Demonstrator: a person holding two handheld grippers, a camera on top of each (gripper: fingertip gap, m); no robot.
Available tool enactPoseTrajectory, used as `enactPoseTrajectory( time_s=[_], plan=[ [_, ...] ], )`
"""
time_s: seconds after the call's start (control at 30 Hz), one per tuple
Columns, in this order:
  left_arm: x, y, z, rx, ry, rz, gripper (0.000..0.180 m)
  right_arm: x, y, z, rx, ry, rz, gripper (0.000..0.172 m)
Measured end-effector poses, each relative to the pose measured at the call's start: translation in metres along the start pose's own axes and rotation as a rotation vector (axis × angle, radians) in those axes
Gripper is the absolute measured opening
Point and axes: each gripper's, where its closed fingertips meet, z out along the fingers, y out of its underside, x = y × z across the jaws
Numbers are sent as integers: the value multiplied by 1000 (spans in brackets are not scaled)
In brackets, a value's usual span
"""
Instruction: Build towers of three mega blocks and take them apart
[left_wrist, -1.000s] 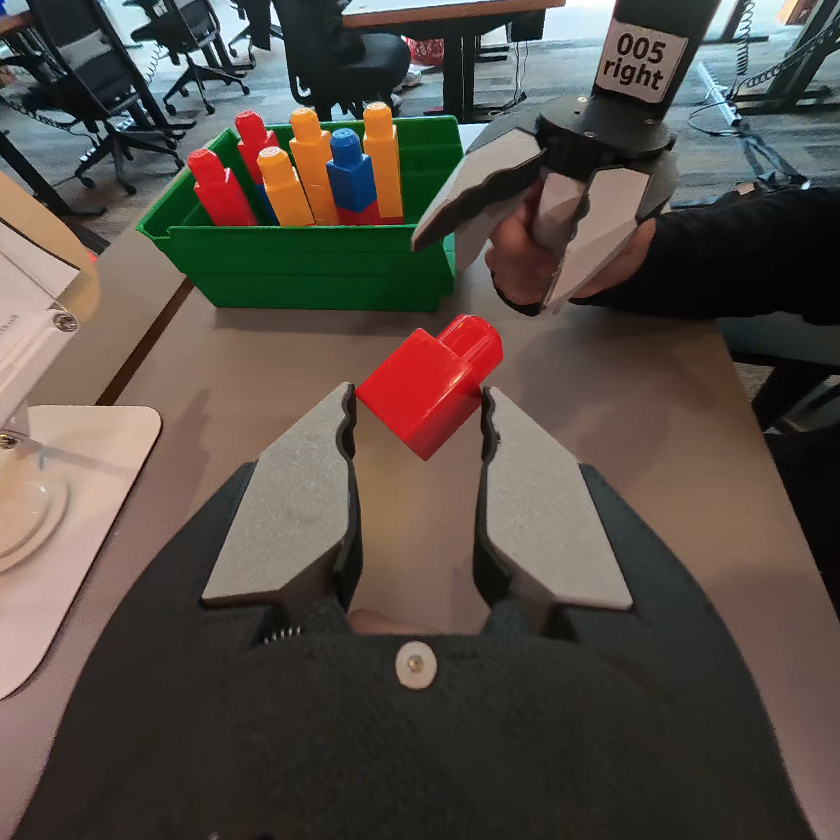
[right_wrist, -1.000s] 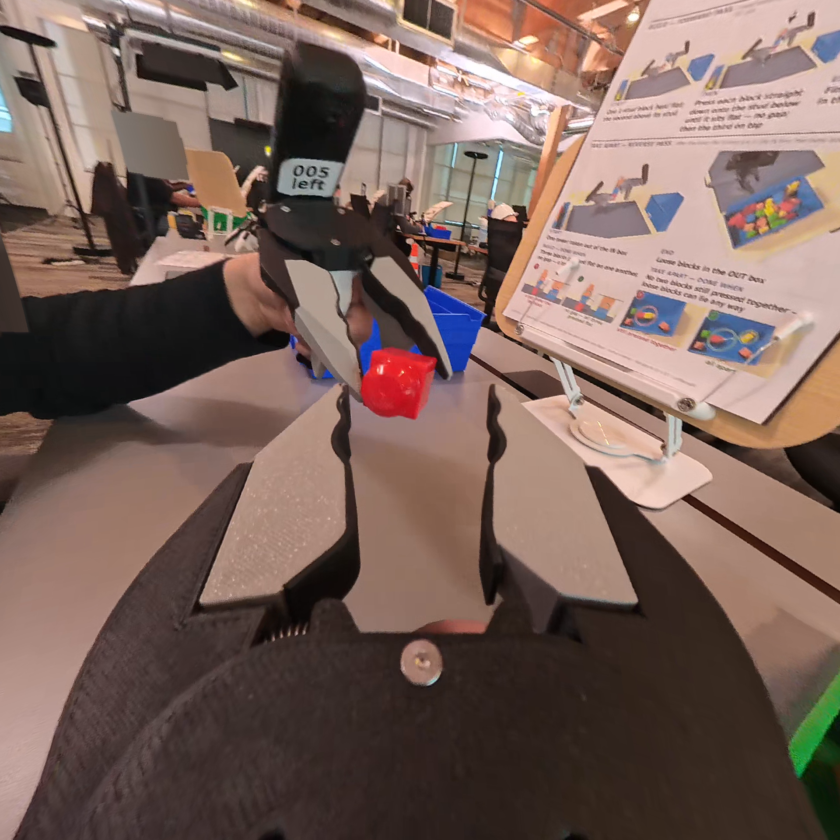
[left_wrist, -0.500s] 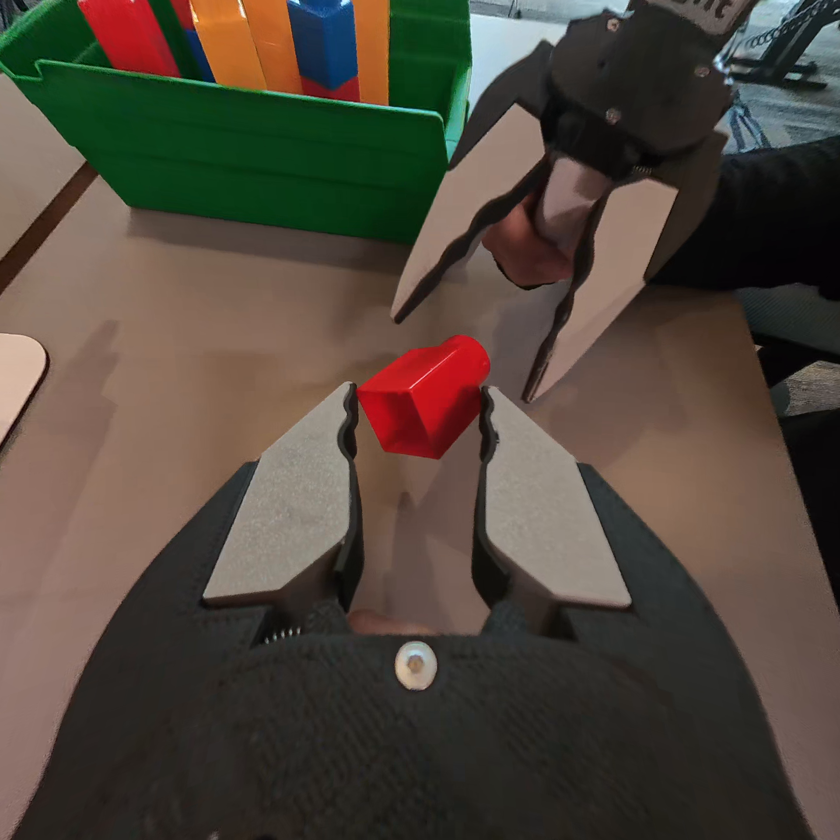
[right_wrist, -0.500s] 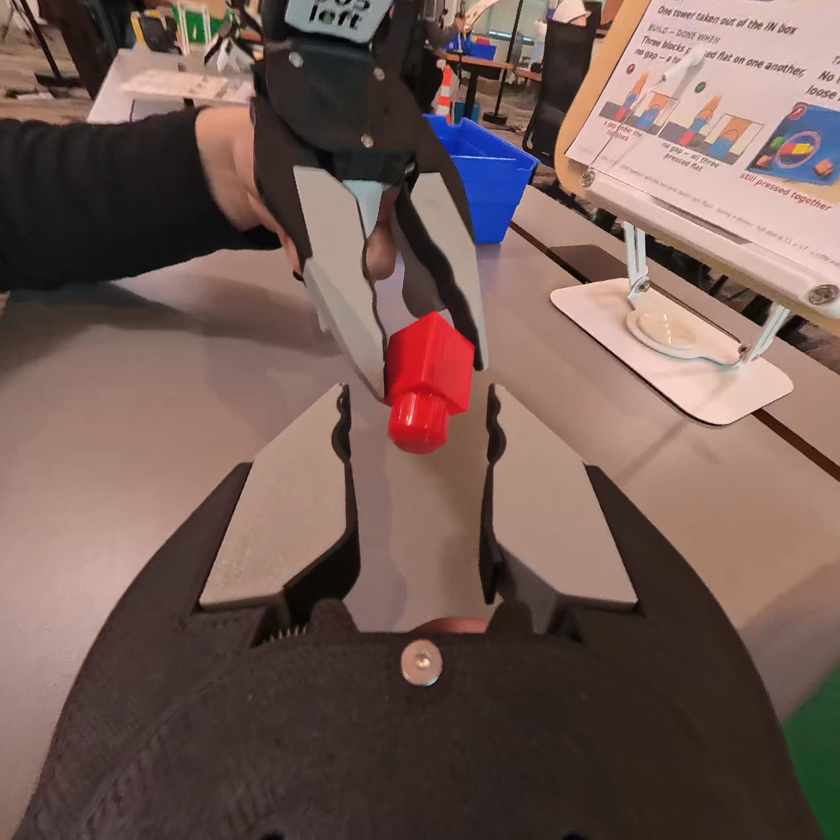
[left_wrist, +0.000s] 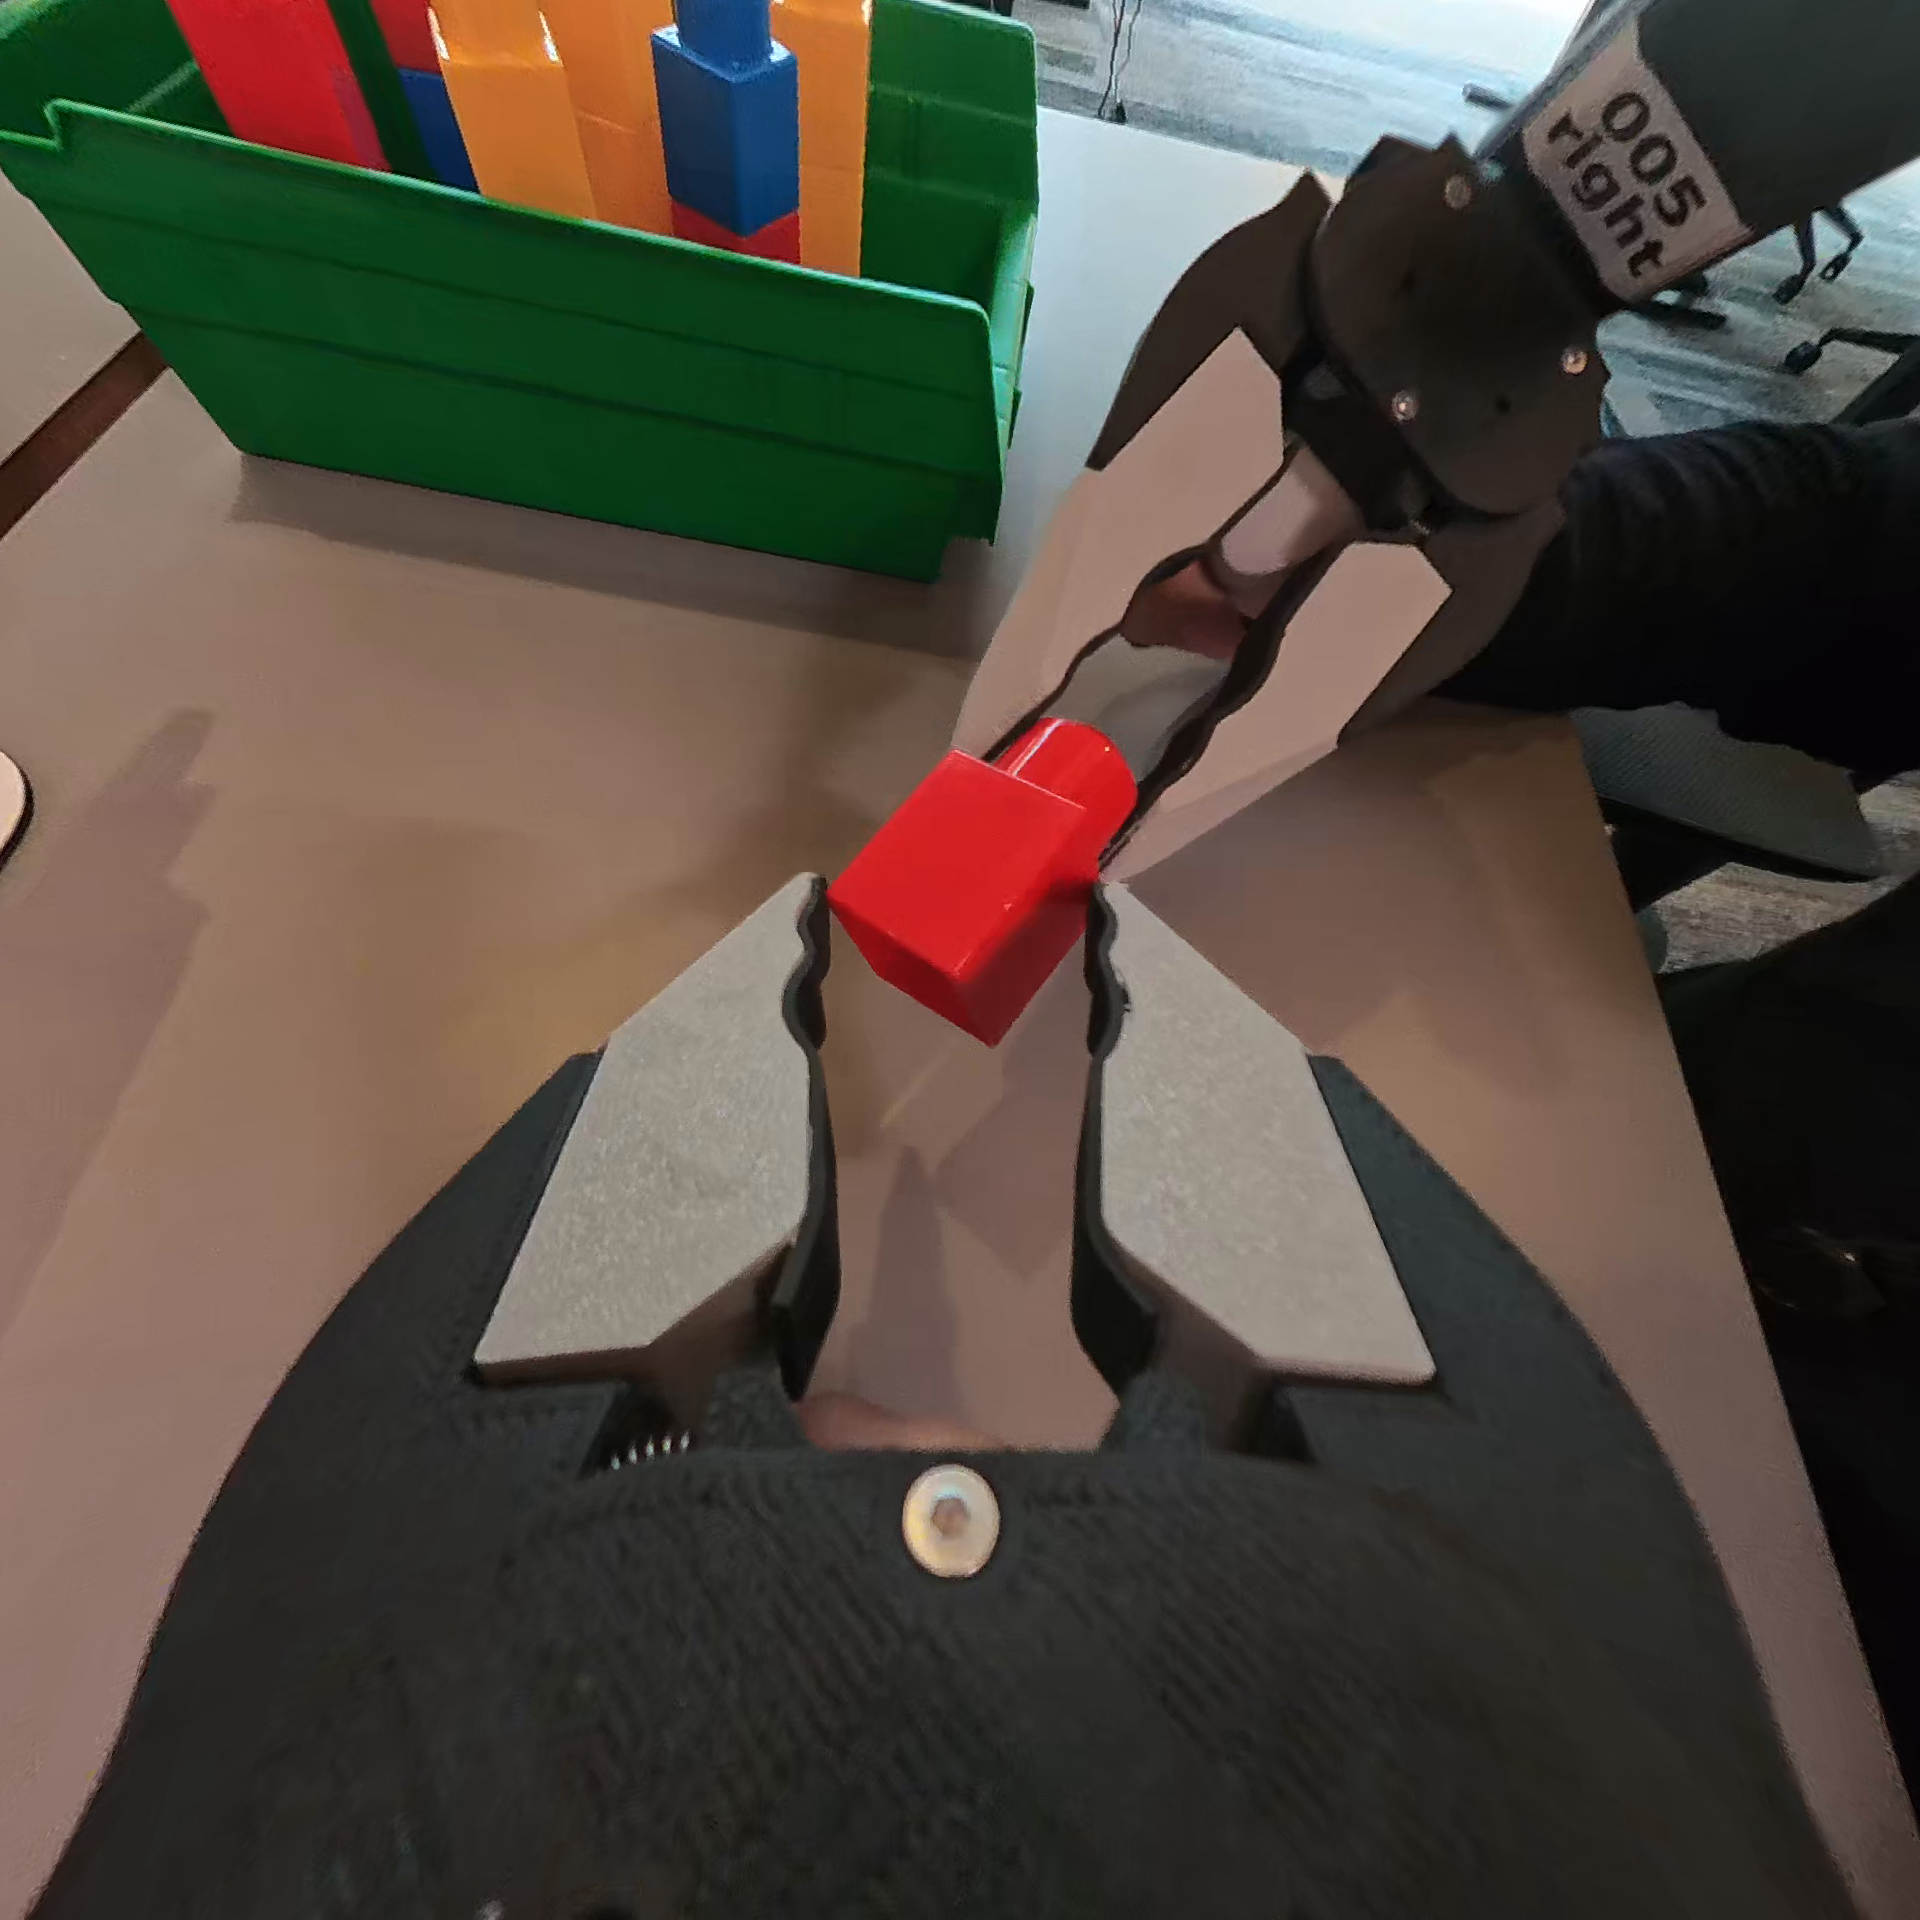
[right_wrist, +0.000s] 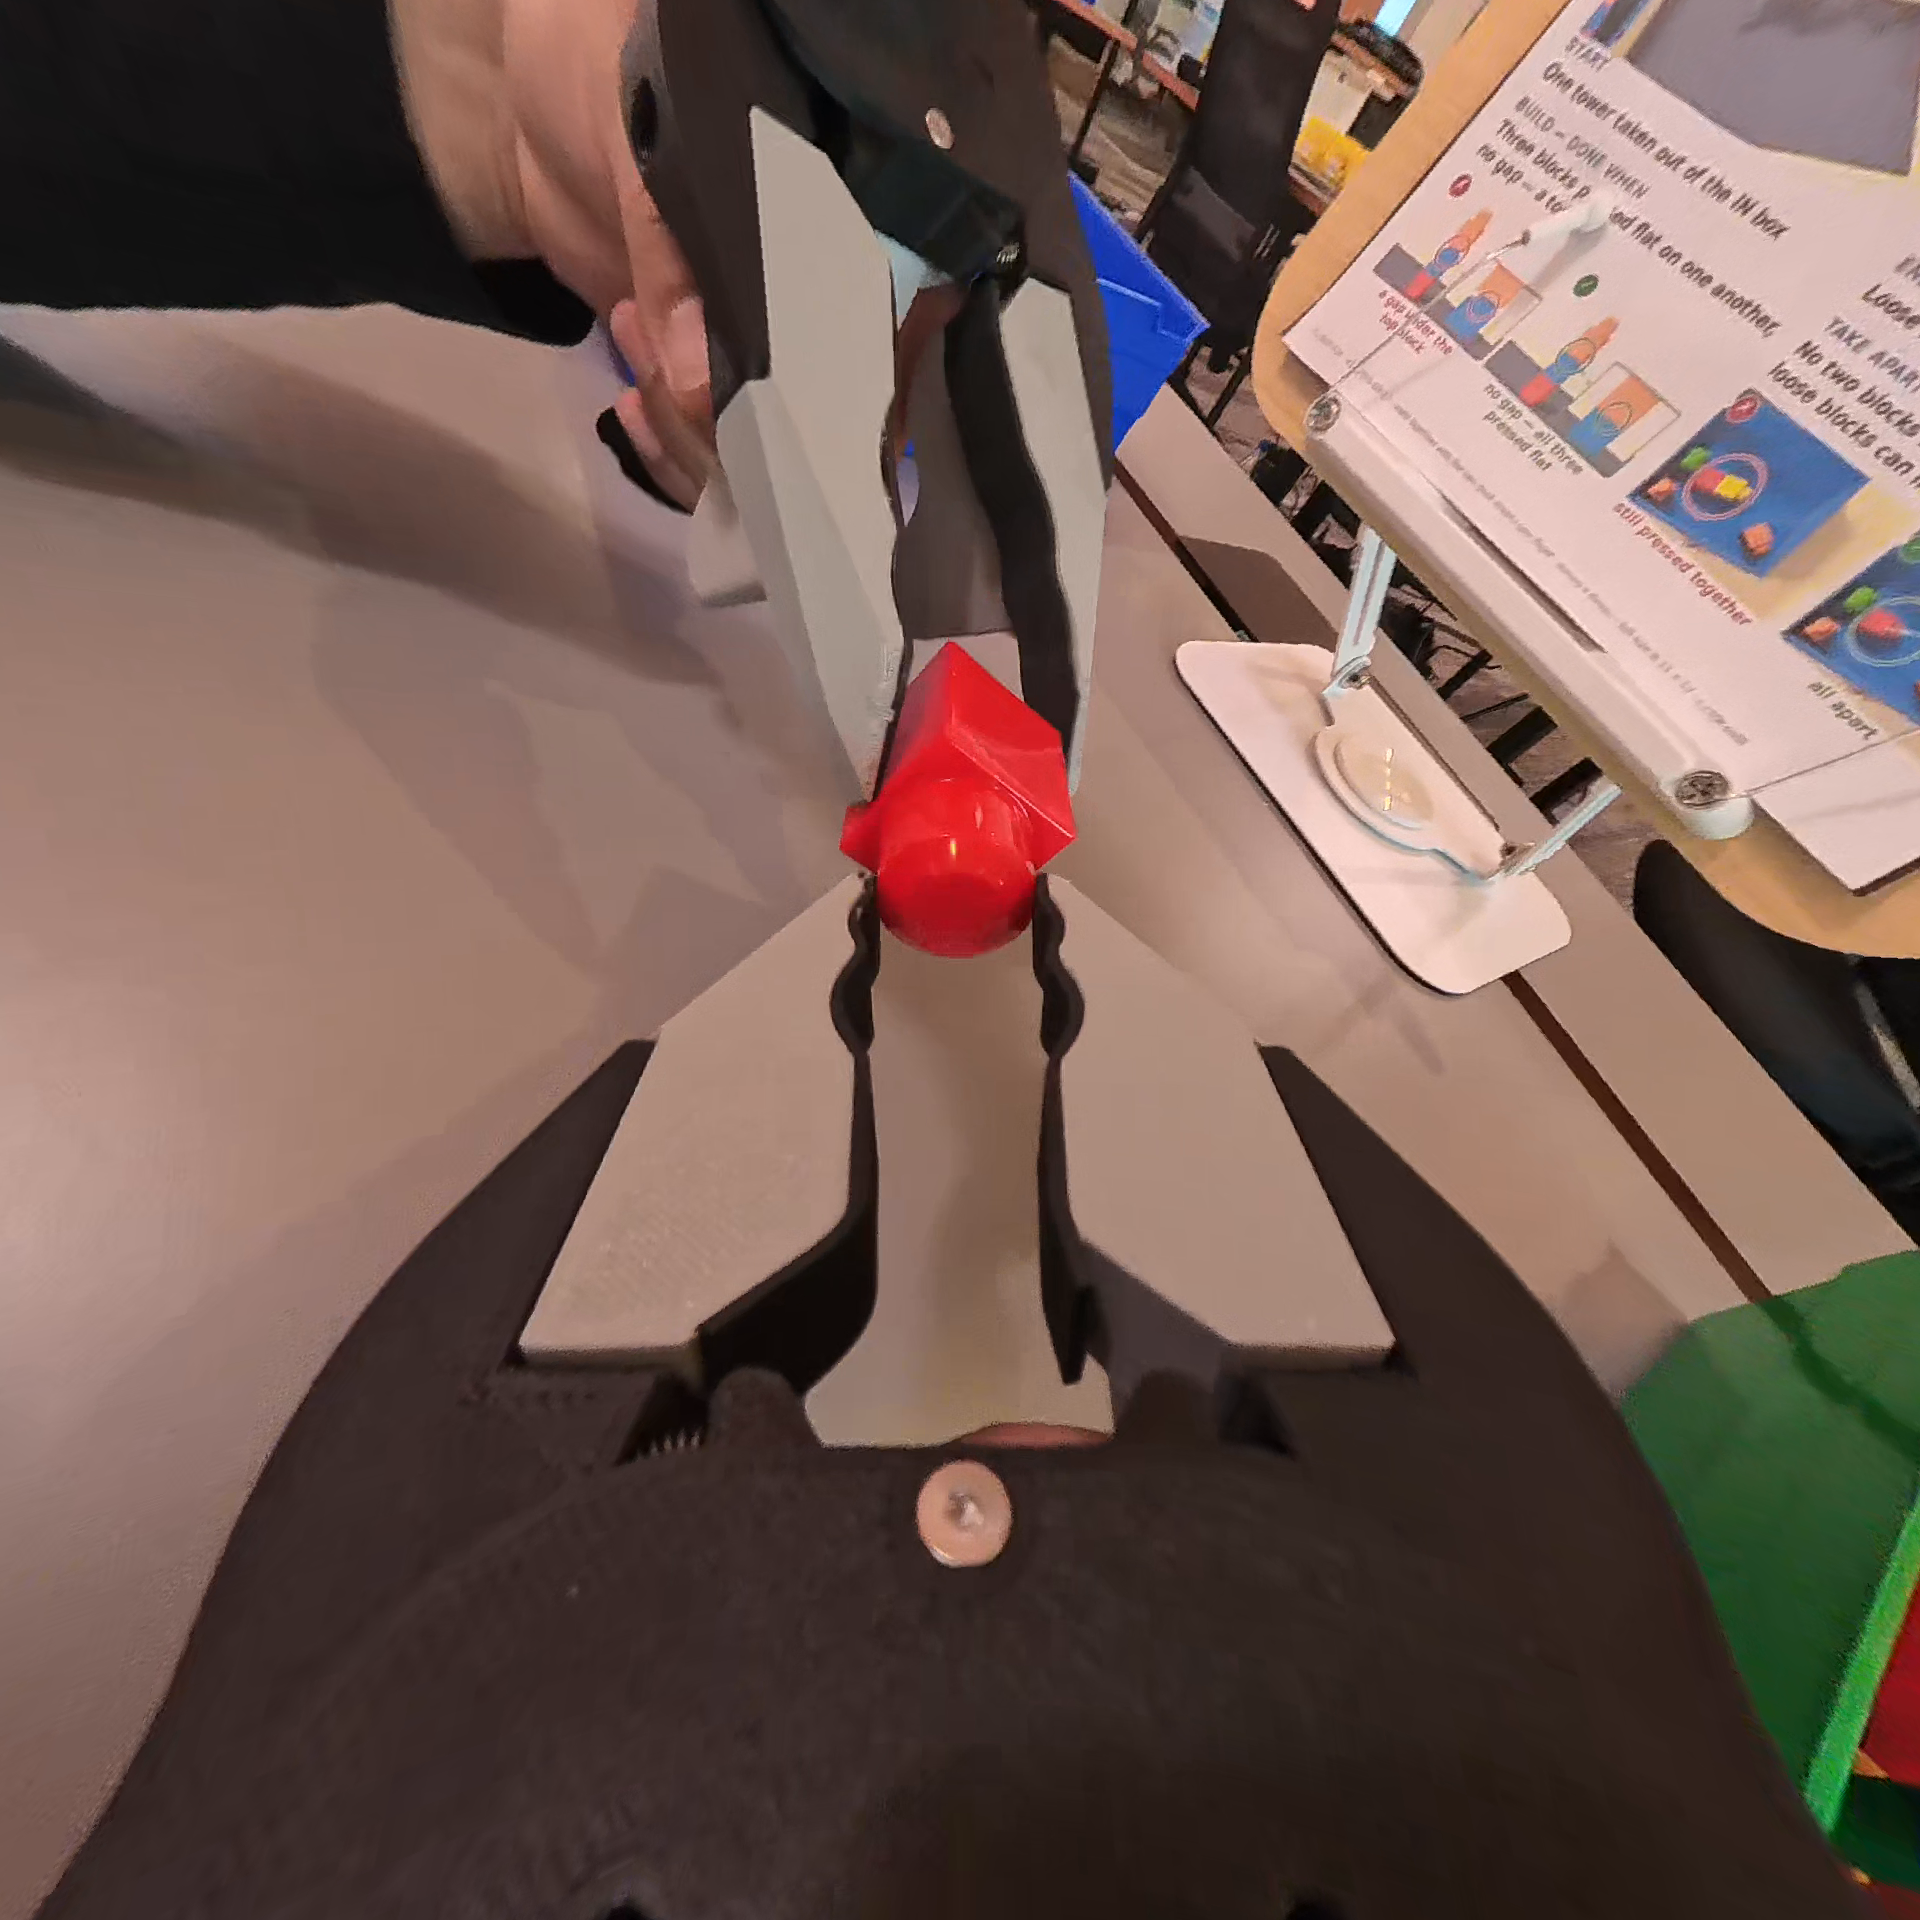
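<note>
red block (left_wrist: 977, 894) between both grippers' fingers

2 close wrist views face each other, sharing the red block (left_wrist: 977, 894).

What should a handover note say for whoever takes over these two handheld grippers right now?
Left gripper: shut on the square body of a red plastic one-stud block, held tilted above the grey tabletop.
Right gripper: its tips are closed on that block's round stud, so both grippers hold the one block.
Green plastic bin at the far side of the table: red, orange and blue block towers stand in it, still assembled.
Blue bin beyond the left gripper; contents hidden.
Done: this red block is single, off any tower.
Left: likely pass or drop the block, then take apart the remaining towers.
</note>
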Motion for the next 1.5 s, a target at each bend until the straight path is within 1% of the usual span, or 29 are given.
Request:
enactPoseTrajectory(
  time_s=[0.23, 0.3, 0.33, 0.37, 0.47, 0.63, 0.73, 0.83, 0.93, 0.97, 1.03, 1.17, 1.23, 1.33, 1.4, 1.5],
  plan=[
    [0, 14, 7, -80, -32, 84, 48, -6, 16, 2, -60, -123, 125, 26],
    [-1, 24, 8, -133, -39, 118, 47, -10, 21, 2, -91, -155, 144, 26],
    [-2, 31, 7, -174, -50, 142, 40, -10, 24, 3, -108, -159, 154, 26],
    [-3, 38, 5, -216, -63, 170, 26, -9, 27, 3, -123, -156, 162, 26],
    [-6, 47, 4, -275, -99, 241, 26, -7, 34, 4, -148, -167, 206, 26],
    [-13, 51, 5, -311, -150, 281, 28, -4, 48, 6, -210, -163, 255, 26],
    [-6, 48, 8, -282, -126, 332, 34, -8, 46, 6, -206, -179, 259, 26],
    [-6, 44, 12, -268, -159, 392, 33, -11, 47, 7, -225, -185, 244, 26],
    [-7, 49, 17, -291, -168, 401, 26, -12, 49, 7, -246, -182, 237, 26],
    [-10, 53, 20, -305, -179, 397, 21, -13, 49, 7, -248, -186, 239, 26],
    [-12, 60, 25, -329, -174, 390, 15, -14, 46, 7, -227, -199, 253, 23],
    [-5, 65, 34, -336, -142, 386, 14, -14, 34, 2, -157, -237, 306, 8],
    [-2, 66, 37, -338, -131, 381, 15, -11, 39, 3, -176, -224, 315, 1],
    [-3, 71, 38, -364, -131, 381, 17, -11, 47, 7, -211, -209, 303, 0],
    [-5, 73, 37, -376, -143, 382, 20, -12, 46, 8, -206, -209, 310, 2],
    [-7, 70, 32, -370, -150, 374, 20, -9, 47, 7, -210, -197, 306, 5]
  ],
)
